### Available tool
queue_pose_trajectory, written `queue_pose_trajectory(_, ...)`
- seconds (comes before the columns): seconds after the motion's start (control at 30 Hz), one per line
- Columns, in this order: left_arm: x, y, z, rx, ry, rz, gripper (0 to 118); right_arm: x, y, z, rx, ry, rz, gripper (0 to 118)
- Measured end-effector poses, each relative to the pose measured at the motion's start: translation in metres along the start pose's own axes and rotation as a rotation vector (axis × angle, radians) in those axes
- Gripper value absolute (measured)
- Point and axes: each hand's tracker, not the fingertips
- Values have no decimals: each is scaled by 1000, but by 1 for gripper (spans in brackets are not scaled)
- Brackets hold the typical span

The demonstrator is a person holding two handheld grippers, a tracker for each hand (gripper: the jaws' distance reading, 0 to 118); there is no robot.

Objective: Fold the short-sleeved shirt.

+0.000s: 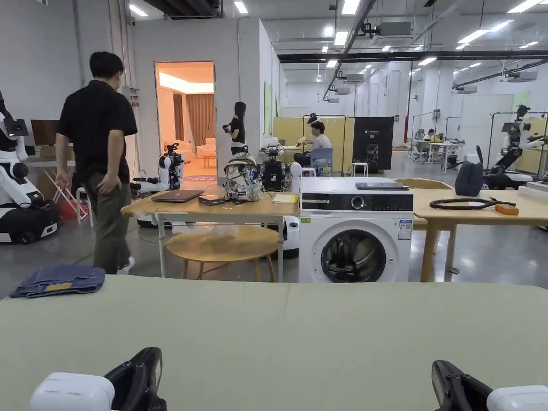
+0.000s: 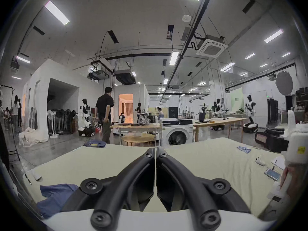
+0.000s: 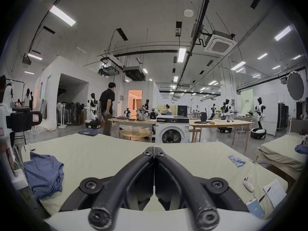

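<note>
The blue shirt [image 3: 44, 176] lies crumpled in a loose heap with soft folds at the near left corner of the pale green table [image 3: 103, 153], well apart from the folded jeans [image 1: 59, 280] at the far left edge. The left gripper [image 2: 155, 148] and the right gripper [image 3: 154, 148] both hang over the bare cloth, each with its jaws pressed together on nothing.

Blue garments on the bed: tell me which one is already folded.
The far-corner blue stack, lying flat with squared edges. The near blue shirt, left of the right tool, is crumpled.
</note>
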Motion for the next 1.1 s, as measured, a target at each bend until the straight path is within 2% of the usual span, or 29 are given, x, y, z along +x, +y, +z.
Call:
queue_pose_trajectory(0.77, -4, -1, 3, -4, -2, 15, 0, -3, -1, 1, -3, -16, 10, 0)
queue_pose_trajectory(1.1, -24, 0, 13, -8, 51, 6, 0, -29, 1, -13, 4, 69, 4, 0)
